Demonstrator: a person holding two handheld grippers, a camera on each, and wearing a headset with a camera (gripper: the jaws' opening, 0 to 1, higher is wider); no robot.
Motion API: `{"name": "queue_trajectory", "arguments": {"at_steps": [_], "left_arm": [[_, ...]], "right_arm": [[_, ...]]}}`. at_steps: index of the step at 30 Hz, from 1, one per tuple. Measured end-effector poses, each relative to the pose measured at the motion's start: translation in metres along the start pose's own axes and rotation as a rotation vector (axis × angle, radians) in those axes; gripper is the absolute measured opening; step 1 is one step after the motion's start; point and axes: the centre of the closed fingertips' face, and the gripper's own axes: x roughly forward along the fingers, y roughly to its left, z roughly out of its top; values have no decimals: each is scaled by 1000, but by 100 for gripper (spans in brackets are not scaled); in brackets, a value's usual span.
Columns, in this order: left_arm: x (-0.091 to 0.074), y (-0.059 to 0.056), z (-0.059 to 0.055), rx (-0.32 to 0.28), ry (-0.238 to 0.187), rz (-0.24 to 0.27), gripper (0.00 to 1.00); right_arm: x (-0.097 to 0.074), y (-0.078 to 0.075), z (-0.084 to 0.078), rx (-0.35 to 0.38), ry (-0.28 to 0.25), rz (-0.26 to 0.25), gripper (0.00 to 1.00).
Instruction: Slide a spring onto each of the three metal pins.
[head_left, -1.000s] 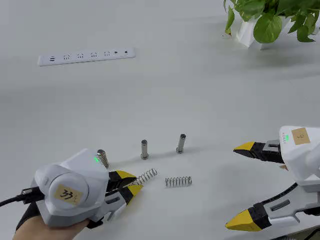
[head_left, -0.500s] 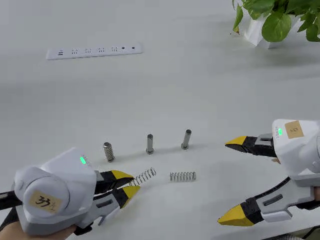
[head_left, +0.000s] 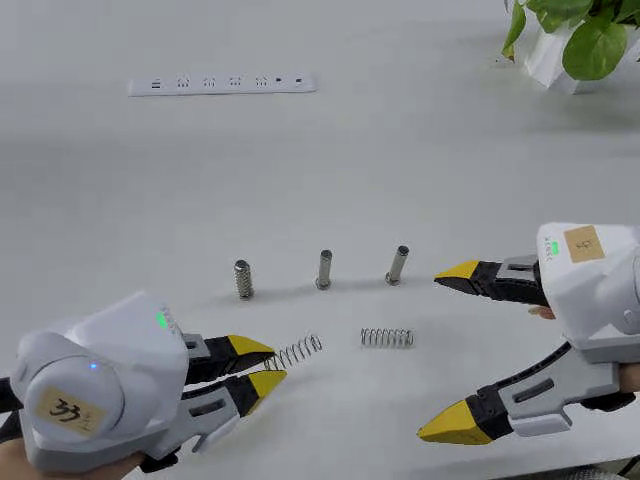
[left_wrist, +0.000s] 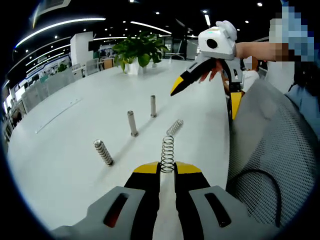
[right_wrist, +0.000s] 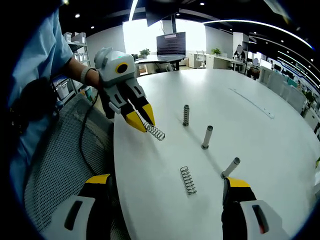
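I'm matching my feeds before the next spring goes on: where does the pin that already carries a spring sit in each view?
Head view: the spring-covered pin is leftmost in the row of three, above the left gripper.
Left gripper view: lower left, the nearest pin, left of the held spring.
Right gripper view: upper centre, the farthest pin.
Shared landmark: the middle bare pin, its neighbour in all three.

Bright, even light falls on the white surface (shadows soft and small); both gripper views bend at edges.
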Motion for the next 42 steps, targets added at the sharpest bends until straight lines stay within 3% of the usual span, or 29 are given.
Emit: {"name": "queue_trajectory", "arguments": {"at_steps": [5, 12, 19, 22, 26, 35, 40, 42], "left_arm": [[-5, -4, 2, 20, -8, -5, 7], [-8, -8, 6, 28, -25, -13, 7], [-10, -15, 8, 42, -29, -29, 7], [-12, -19, 12, 48, -41, -43, 7], [-13, -23, 18, 51, -52, -56, 7], [-13, -32, 38, 64, -101, -94, 7], [-11, -33, 41, 58, -115, -103, 7], [-11, -33, 42, 59, -118, -106, 7]], "right_arm": [[5, 7, 18, -16, -13, 35, 86], [14, 22, 37, -1, -37, 127, 69], [21, 28, 38, 8, -26, 190, 56], [23, 29, 38, 14, -28, 225, 45], [24, 30, 41, 28, -36, 257, 38], [21, 34, 48, -18, -69, 328, 27], [18, 35, 50, -44, -82, 353, 13], [18, 35, 51, -46, -87, 351, 12]]}}
